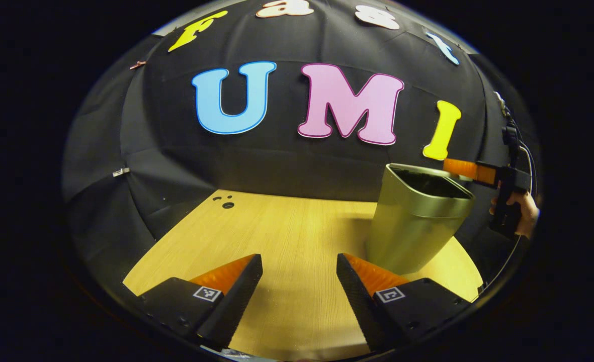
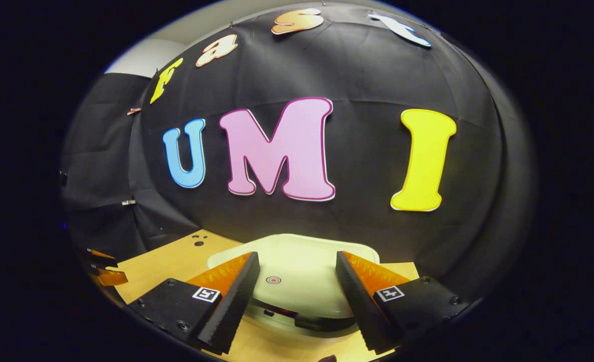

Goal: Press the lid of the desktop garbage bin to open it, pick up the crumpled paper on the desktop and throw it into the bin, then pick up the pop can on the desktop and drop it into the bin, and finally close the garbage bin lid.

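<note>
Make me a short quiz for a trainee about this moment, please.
1. True or false: the left gripper holds a can.
2. What is at the top of the bin? A) a crumpled paper B) the right gripper C) a cup
3. Fill in: the lid carries a small round ___ mark.
Key: 1 false, it is open and empty; 2 B; 3 red.
</note>
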`<state>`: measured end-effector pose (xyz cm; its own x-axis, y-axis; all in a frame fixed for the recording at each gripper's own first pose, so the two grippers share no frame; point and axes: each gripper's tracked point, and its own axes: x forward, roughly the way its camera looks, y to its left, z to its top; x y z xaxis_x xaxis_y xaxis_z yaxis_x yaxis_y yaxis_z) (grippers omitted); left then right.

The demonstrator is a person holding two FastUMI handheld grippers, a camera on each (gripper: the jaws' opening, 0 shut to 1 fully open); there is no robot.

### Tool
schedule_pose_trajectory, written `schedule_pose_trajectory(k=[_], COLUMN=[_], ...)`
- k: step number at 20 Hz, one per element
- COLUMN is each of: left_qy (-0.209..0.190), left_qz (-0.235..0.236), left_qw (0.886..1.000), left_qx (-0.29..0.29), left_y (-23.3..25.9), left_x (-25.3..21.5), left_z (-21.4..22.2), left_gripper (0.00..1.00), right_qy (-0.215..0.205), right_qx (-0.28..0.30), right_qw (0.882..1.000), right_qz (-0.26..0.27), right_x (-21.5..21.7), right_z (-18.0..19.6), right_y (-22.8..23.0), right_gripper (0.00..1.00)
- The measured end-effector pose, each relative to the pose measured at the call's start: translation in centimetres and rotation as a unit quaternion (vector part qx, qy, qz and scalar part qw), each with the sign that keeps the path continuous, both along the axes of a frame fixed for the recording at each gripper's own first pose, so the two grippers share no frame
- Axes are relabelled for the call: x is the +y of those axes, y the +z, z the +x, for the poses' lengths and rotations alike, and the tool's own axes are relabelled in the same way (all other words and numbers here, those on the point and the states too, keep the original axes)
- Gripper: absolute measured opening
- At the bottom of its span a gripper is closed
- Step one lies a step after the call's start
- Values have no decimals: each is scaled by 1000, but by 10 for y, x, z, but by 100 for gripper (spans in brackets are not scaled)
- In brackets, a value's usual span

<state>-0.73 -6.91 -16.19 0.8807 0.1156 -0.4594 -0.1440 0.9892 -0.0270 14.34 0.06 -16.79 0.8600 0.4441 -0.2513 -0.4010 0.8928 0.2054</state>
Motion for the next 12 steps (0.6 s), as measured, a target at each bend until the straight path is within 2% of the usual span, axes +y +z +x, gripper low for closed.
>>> schedule_pose_trajectory(k=[7,12], left_qy=[-7,-4], left_qz=[0,5], left_qw=[1000,1000], left_qx=[5,6], left_y=[-3,-4], left_x=[-6,-8], left_z=[3,4], left_gripper=[96,96], right_qy=[6,-6], right_qx=[15,8], right_qw=[1000,1000], right_qz=[-11,10], right_x=[5,4], right_z=[-9,-10], right_y=[-23,-27], right_gripper=[96,96])
